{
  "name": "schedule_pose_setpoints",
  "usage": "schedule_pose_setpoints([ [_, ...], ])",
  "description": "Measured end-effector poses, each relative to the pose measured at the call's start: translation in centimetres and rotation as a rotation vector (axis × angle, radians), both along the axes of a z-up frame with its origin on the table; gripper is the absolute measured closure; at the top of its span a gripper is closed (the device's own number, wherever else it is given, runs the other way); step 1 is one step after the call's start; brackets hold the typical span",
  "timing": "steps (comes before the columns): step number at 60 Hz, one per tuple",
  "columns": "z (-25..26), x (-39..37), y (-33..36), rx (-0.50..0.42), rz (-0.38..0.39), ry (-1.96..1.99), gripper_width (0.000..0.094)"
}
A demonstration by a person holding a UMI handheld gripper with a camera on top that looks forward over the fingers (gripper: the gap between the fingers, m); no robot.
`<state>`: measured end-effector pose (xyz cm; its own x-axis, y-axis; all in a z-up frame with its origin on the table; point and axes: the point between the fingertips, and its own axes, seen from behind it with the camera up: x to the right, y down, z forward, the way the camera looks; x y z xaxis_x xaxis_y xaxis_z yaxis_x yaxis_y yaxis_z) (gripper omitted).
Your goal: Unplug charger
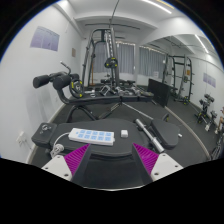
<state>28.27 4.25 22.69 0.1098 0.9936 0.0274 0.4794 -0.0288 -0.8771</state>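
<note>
A white power strip (93, 135) with pale blue sockets lies on a dark round table (45, 133), just ahead of my fingers. A small white block, probably the charger (125, 132), sits at the strip's right end. A white cable (63, 143) runs off from the strip's left end. My gripper (112, 160) is open and empty, low over the table's near side. Its two magenta pads (79, 160) stand wide apart, short of the strip.
A black cylindrical object (150, 134) lies on the table to the right of the strip. Beyond the table stand an exercise bike (62, 84), a weight rack (108, 62) and other gym machines (180, 75) on a dark floor.
</note>
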Motion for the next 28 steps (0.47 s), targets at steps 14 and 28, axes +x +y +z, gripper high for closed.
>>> schedule_pose_setpoints([
  [14,1.7,5.0,-2.3,0.019,0.009,0.016,0.0084],
  [28,2.1,6.0,-4.6,0.034,0.047,0.03,0.0082],
])
